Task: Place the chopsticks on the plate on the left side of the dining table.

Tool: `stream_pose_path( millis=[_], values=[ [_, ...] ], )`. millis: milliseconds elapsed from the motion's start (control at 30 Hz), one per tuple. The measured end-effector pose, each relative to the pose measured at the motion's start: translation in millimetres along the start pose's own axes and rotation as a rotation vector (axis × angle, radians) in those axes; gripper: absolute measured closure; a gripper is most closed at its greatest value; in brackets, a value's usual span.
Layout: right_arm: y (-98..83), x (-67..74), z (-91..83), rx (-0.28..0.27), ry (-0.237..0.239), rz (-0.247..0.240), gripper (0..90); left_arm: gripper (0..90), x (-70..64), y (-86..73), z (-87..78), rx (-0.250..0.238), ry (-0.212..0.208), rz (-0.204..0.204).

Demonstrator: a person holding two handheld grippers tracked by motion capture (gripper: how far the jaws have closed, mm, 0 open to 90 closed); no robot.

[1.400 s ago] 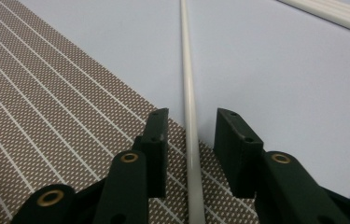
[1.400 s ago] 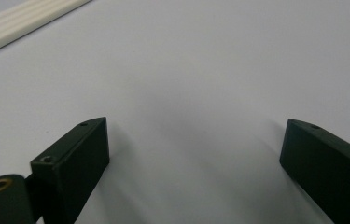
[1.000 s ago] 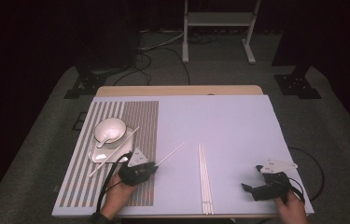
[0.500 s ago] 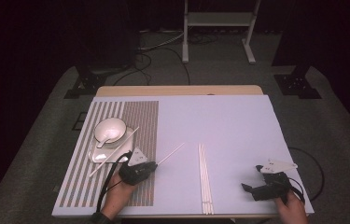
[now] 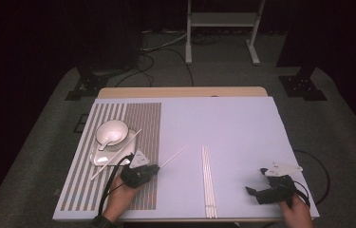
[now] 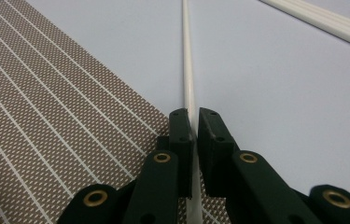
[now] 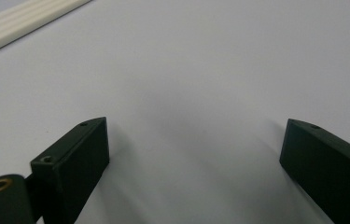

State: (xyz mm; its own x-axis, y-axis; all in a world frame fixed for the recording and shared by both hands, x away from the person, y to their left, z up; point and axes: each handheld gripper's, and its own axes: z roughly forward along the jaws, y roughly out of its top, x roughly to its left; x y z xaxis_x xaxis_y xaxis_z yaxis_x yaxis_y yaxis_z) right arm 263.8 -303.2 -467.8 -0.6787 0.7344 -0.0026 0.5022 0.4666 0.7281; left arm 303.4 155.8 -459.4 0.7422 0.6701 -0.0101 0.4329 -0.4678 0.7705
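The left gripper (image 6: 192, 122) has just been closing its 2 black jaws on the thin white plastic chopstick (image 6: 186, 70), now pinched at the brown striped placemat's (image 6: 46, 126) edge. The right gripper (image 7: 193, 154) rests wide apart, holding nothing, on the pale blue table cover (image 7: 219, 60).

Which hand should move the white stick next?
Left, probably: the left tongs are already closed on the white stick. The right tongs sit open over bare table, off to the side.
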Motion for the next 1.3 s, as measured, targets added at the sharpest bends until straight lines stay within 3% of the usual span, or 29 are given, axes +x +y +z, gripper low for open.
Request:
stream_pose_path(
  millis=[267,900,1300],
  values=[
    [0.0,-0.1,0.0,0.000,0.000,0.000,6.7,84.7,0.1,2.0,-4.6,-0.018,-0.006,-0.011],
    [0.0,0.0,0.0,0.000,0.000,0.000,6.7,84.6,8.2,3.5,-21.3,-0.006,-0.011,-0.055],
    [0.0,0.0,0.0,-0.001,0.000,-0.001,6.7,84.6,7.1,3.9,-30.5,0.007,-0.007,-0.051]
  ],
)
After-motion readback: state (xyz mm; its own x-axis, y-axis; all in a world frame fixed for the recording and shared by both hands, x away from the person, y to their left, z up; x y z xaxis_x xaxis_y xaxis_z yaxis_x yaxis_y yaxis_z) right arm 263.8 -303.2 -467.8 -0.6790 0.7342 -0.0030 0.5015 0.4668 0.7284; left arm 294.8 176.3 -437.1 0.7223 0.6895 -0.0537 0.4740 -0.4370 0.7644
